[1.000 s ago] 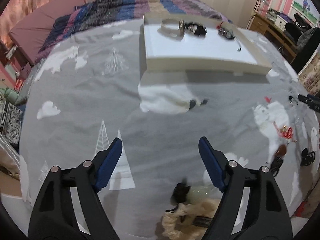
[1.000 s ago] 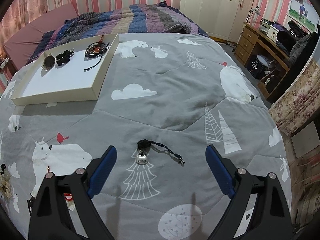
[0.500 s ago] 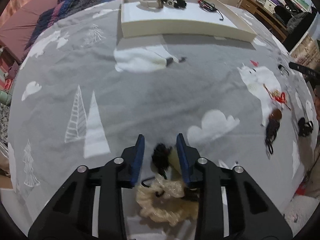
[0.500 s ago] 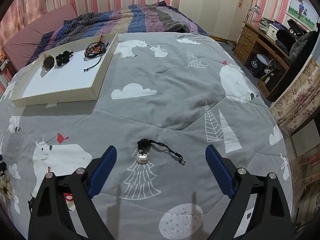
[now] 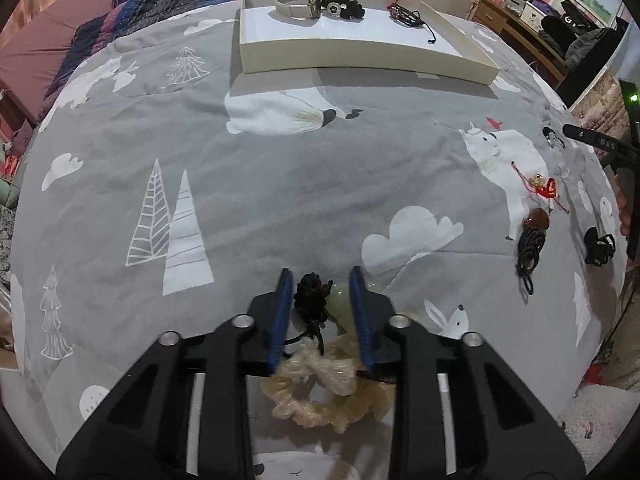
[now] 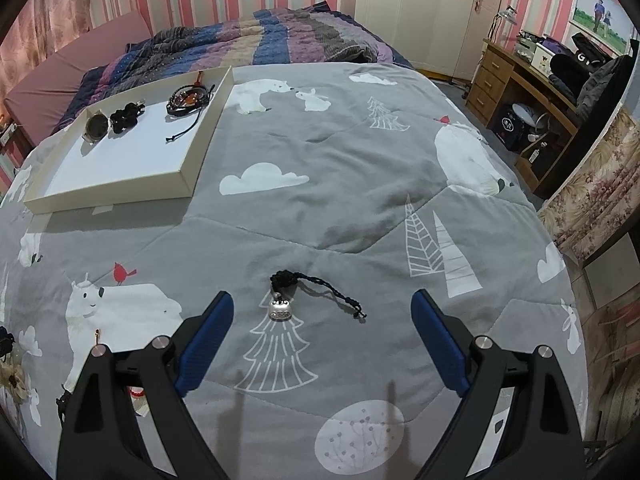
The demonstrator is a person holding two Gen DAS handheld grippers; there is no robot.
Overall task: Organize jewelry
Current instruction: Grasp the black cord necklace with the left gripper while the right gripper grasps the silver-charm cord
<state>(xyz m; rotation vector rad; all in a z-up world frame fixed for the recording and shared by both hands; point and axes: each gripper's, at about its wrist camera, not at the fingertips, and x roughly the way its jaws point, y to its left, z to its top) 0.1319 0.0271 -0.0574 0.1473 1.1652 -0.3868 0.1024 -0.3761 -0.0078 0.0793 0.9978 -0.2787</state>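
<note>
My left gripper [image 5: 320, 280] is shut on a pale green jade pendant [image 5: 340, 294] with a black knotted cord [image 5: 310, 292], held just above the grey quilt over a cream scrunchie [image 5: 328, 384]. The cream tray [image 5: 360, 54] lies far ahead and holds a watch [image 5: 298, 0], a black bracelet [image 5: 344, 8] and a leather bracelet [image 5: 408, 14]. My right gripper [image 6: 322, 320] is open and empty, hovering over a silver lock pendant on a black cord [image 6: 280, 306]. The tray also shows in the right wrist view [image 6: 120, 196] at far left.
To the right of my left gripper lie a red charm [image 5: 544, 188], a brown bead on a black cord [image 5: 534, 236] and a black hair tie [image 5: 598, 246]. A striped blanket [image 6: 260, 40] lies behind the tray. A wooden desk [image 6: 532, 80] stands at right.
My left gripper has closed on the jade pendant and its black cord, and lifted slightly. My right gripper has not moved.
</note>
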